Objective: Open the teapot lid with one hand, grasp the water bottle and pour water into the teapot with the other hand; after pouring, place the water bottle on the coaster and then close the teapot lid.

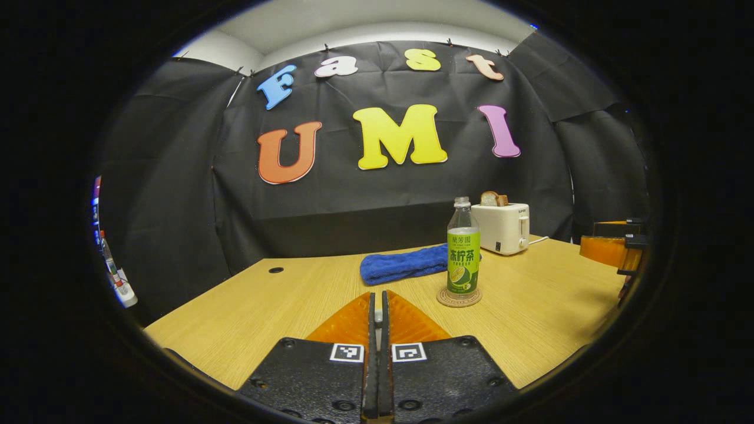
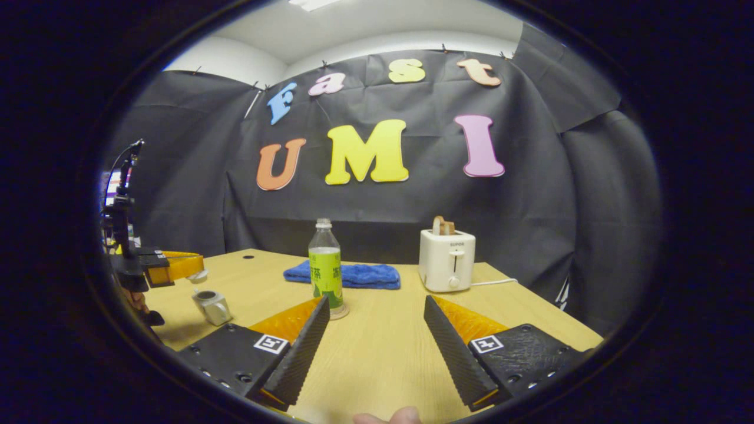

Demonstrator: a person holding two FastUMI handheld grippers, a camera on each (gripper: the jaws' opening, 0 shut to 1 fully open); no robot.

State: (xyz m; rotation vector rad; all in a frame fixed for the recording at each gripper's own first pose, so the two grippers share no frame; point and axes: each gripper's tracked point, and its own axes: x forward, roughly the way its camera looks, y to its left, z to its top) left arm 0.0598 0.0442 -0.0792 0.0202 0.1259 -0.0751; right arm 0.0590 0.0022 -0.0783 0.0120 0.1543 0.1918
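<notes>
A clear bottle with a green label (image 1: 463, 253) (image 2: 326, 271) stands upright on a round coaster (image 1: 459, 297) (image 2: 340, 312) mid-table. My left gripper (image 1: 377, 306) is shut, with a sliver of something pale pinched between its fingers. In the right gripper view that left gripper (image 2: 191, 266) hovers at the far left with a small white lid (image 2: 198, 275) under its tip, just above a small pale teapot (image 2: 212, 306) whose top is open. My right gripper (image 2: 375, 301) stands open over the table, right of the bottle and apart from it. It also shows at the right edge (image 1: 612, 250).
A white toaster (image 1: 502, 228) (image 2: 446, 259) with a bread slice stands at the back right, its cord trailing off the edge. A folded blue towel (image 1: 406, 263) (image 2: 353, 275) lies behind the bottle. A thumb (image 2: 389, 417) shows at the bottom.
</notes>
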